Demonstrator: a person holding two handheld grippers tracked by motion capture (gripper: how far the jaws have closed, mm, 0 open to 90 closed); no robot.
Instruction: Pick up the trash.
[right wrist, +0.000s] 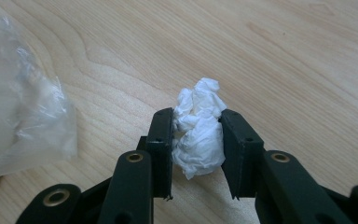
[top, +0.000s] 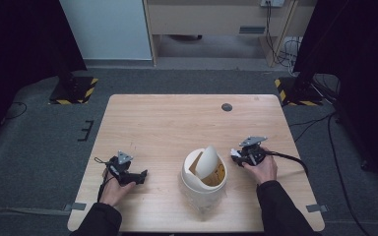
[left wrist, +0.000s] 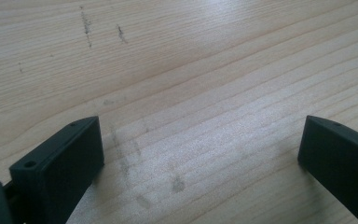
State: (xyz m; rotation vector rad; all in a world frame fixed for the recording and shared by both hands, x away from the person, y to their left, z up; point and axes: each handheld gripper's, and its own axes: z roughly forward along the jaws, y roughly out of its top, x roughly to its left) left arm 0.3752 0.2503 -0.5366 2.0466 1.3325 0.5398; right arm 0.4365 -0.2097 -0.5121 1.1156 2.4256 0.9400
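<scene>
Crumpled white tissue (right wrist: 199,128) sat pinched between the right gripper's (right wrist: 196,140) jaws, just right of the cream swing-lid bin (top: 203,178) on the wooden table (top: 167,118). Left gripper (left wrist: 200,149) gaped wide over bare wood, holding nothing.

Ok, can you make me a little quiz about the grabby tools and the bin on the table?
1. True or false: the right gripper holds a crumpled white tissue.
2. What stands between the two grippers? A: cream round bin with swing lid B: blue cup
3. Fill in: the left gripper is ____ over the light wooden table.

Key: 1 true; 2 A; 3 open
</scene>
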